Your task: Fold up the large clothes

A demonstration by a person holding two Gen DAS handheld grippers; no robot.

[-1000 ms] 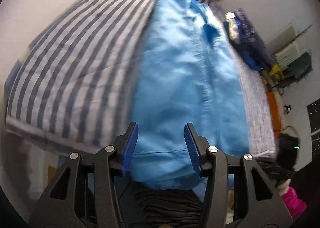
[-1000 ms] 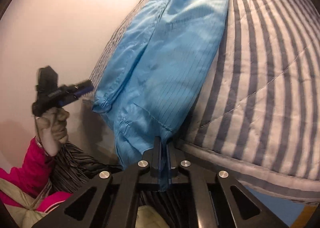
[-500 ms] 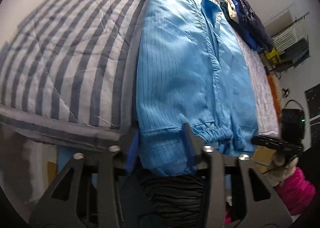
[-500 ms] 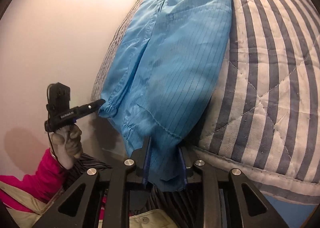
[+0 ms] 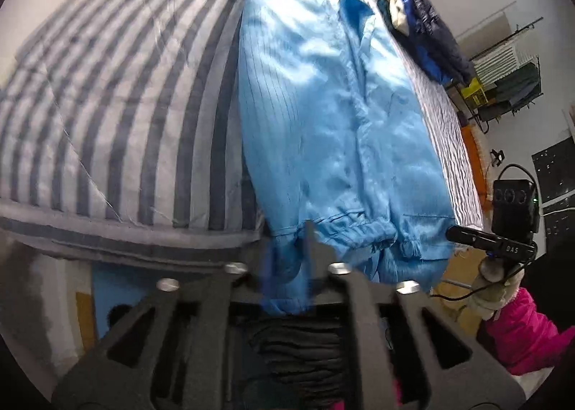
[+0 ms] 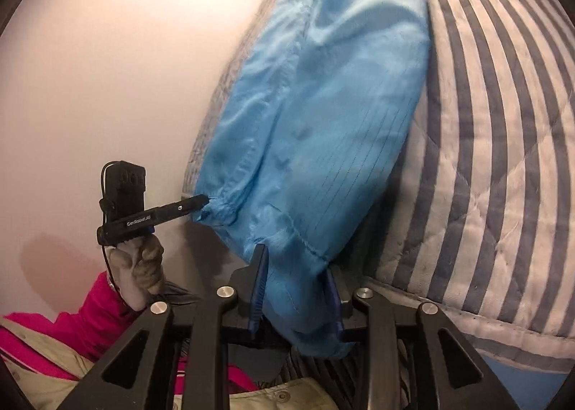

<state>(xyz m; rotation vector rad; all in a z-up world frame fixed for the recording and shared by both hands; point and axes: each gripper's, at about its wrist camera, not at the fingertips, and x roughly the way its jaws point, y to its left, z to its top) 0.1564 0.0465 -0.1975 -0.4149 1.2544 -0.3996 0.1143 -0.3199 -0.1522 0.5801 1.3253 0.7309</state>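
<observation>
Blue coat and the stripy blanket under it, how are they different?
The blue coat is shiny bright blue with thin dark lines; the striped quilt is dull, with broad grey and white bands. The blue coat is long and narrow, while the striped quilt spreads much wider on both sides of it. The striped quilt has stitched diamond seams; the blue coat has a collar and gathered cuffs. Both are soft cloth with stripes.

The garment (image 5: pixel 323 115) is bright sky blue with fine dark pinstripes. The bed's quilt (image 5: pixel 118 93) shows broad grey and white stripes. The left gripper (image 5: pixel 287 259) is black with blue pads, as is the right gripper (image 6: pixel 294 287). The person's sleeve (image 6: pixel 100 305) is hot pink, the glove (image 6: pixel 140 266) pale grey.
</observation>
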